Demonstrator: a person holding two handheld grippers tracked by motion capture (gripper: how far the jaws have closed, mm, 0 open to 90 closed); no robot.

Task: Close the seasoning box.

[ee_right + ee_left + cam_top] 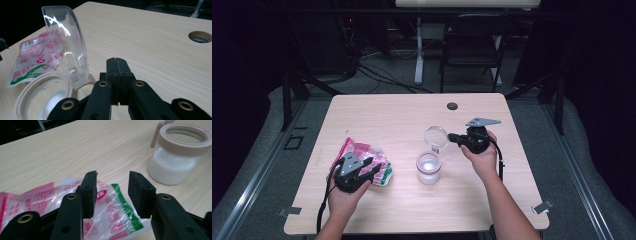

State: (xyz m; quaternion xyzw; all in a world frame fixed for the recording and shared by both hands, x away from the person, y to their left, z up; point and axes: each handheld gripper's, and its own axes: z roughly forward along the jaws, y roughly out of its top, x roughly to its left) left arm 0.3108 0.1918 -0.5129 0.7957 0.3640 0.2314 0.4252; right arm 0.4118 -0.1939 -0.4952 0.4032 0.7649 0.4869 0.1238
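Pale wood grain runs across the bench (pixel 377 112), where our left gripper (pixel 112 192) hovers with its jaws parted over a crinkled pink, white and green plastic packet (pixel 112 212) lying at the near left, the pads not pressing it. Just right of the packet stands a glass jar (pixel 428 168) of white powder, its clear hinged lid (pixel 66 42) tipped up. Our right gripper (pixel 116 65) sits beside that lid with its jaws closed on nothing.

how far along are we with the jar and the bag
Done: the jar stands with its clear lid flipped open, white powder inside. In hand: the left gripper hangs open over the plastic bag, not pressing it. The right gripper is shut beside the lid. Left: picking up the bag, probably emptying it into the jar.
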